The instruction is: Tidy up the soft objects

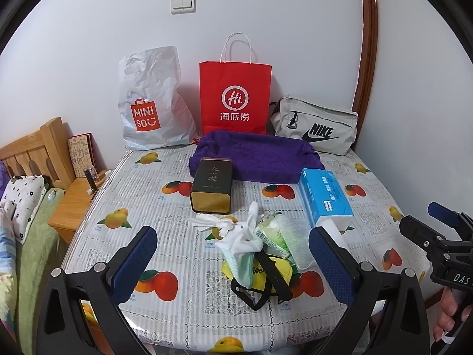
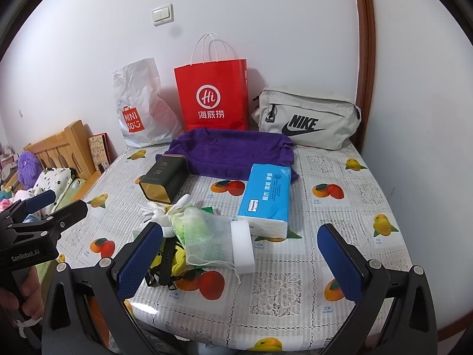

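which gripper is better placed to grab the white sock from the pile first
Left, probably. The white sock lies almost centred between the open left gripper fingers. The right gripper, also open, faces the mesh bag and white sponge instead.

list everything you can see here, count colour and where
plastic bag: 1, white, back left by wall
paper bag: 1, red, back centre
pouch: 1, grey, back right
towel: 1, purple, before the bags
tin: 1, dark with gold, on towel's left edge
tissue pack: 1, blue, right of tin
sponge: 1, white, beside tissue pack
mesh bag: 1, white over green, centre pile
sock: 1, white, centre pile
watch: 1, black, pile front
left claw: 1, black and blue, open
right claw: 1, black and blue, open
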`<state>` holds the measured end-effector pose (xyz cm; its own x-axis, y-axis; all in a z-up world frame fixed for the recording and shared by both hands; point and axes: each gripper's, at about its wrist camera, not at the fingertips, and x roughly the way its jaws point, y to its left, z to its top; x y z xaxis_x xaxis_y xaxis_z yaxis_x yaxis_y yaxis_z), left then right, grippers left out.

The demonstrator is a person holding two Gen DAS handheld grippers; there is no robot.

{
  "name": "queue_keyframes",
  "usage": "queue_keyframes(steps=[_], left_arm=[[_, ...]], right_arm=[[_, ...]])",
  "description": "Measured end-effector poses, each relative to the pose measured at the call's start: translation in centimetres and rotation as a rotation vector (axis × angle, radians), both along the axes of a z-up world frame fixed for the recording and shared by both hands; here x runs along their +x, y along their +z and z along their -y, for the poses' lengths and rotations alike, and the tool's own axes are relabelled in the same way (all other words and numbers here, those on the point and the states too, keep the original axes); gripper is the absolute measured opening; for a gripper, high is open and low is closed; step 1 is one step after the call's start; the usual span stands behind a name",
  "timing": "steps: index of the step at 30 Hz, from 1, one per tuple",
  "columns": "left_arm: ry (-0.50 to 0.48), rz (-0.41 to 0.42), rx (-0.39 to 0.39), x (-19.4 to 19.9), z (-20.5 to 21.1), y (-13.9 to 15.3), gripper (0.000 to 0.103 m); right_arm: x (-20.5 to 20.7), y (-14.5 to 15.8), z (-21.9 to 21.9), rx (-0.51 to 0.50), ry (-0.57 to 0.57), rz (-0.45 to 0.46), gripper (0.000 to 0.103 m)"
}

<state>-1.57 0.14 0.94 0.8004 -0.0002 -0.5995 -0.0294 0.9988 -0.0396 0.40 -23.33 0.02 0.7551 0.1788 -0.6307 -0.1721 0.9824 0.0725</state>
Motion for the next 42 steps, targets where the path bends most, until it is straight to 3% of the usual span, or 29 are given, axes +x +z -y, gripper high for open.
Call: queue_keyframes(steps=[28,42], left_arm=[[0.015,-0.003,0.015,-0.1,0.0,-0.9,0.103],[0.037,-0.066,-0.021,2.1,-2.0,-3.3,0.103]], right_arm=[[-0.1,0.2,0.2,0.0,0.002,0.007,0.103],[1.8,-2.9,0.3,0.006,0.022,-0.053,0.103]])
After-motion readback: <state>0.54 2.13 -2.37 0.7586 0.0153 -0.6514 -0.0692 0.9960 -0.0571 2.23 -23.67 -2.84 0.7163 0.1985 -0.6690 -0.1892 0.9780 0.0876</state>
